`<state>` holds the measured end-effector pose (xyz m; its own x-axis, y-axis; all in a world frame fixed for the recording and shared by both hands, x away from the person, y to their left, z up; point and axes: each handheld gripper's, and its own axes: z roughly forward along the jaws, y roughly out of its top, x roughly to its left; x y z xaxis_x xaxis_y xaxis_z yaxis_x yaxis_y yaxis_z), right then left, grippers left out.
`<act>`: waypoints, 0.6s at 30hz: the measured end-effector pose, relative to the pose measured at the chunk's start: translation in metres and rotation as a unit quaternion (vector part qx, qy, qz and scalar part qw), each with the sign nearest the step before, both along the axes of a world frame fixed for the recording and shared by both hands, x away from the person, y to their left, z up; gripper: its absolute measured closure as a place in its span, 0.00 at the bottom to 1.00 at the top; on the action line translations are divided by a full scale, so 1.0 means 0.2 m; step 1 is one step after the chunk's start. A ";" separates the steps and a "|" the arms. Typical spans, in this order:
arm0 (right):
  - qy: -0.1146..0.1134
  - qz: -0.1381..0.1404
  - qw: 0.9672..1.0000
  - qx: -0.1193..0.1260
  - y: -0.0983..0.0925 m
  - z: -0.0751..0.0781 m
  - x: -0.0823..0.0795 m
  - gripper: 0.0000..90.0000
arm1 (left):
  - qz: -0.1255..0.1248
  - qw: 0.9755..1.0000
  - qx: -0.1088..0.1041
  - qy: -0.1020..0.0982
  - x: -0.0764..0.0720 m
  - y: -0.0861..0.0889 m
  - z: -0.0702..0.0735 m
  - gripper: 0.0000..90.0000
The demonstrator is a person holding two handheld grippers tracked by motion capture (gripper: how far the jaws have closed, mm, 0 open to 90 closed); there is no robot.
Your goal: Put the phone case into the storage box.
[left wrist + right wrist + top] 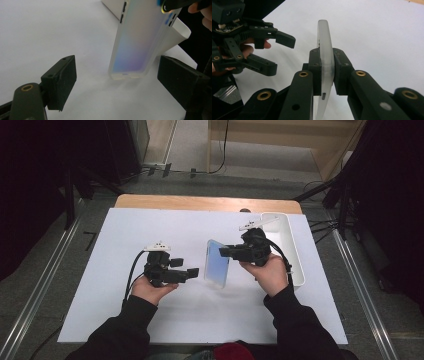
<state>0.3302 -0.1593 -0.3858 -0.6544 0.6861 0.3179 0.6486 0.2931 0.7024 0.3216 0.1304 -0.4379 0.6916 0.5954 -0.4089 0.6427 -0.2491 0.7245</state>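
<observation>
Black sleeves (125,330), black grippers, seemingly brass-ringed screws (303,74).

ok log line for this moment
right gripper: shut on phone case, case on edge | left gripper: open, beside case | tray: behind

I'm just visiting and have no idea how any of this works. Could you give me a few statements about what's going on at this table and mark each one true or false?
1. The right gripper is clamped on the frosted phone case. True.
2. The left gripper grips the case as well. False: its jaws stand open, with the case apart from them.
3. The case lies flat on the white sheet. False: it is held upright on one end.
4. A white tray sits at the right side of the table, past the right gripper. True.
5. The tray holds the phone case. False: the case is outside it, between the two grippers.
</observation>
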 end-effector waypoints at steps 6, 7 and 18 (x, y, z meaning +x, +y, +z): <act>-0.022 0.034 0.999 -0.009 -0.02 0.00 -0.02 0.86 | -0.021 1.000 0.010 -0.002 0.00 0.00 0.03 0.17; -0.023 0.045 0.999 -0.008 -0.03 0.00 -0.02 0.86 | -0.025 1.000 0.012 0.001 0.00 0.00 0.03 0.17; -0.042 0.089 0.995 0.001 -0.07 0.01 -0.03 0.86 | -0.059 0.998 0.025 -0.010 0.00 0.00 0.06 0.19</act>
<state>0.3239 -0.1730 -0.3836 -0.7901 0.5560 0.2580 0.5248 0.3962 0.7534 0.3209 0.1310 -0.4251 0.7660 0.5287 -0.3656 0.5920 -0.3585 0.7218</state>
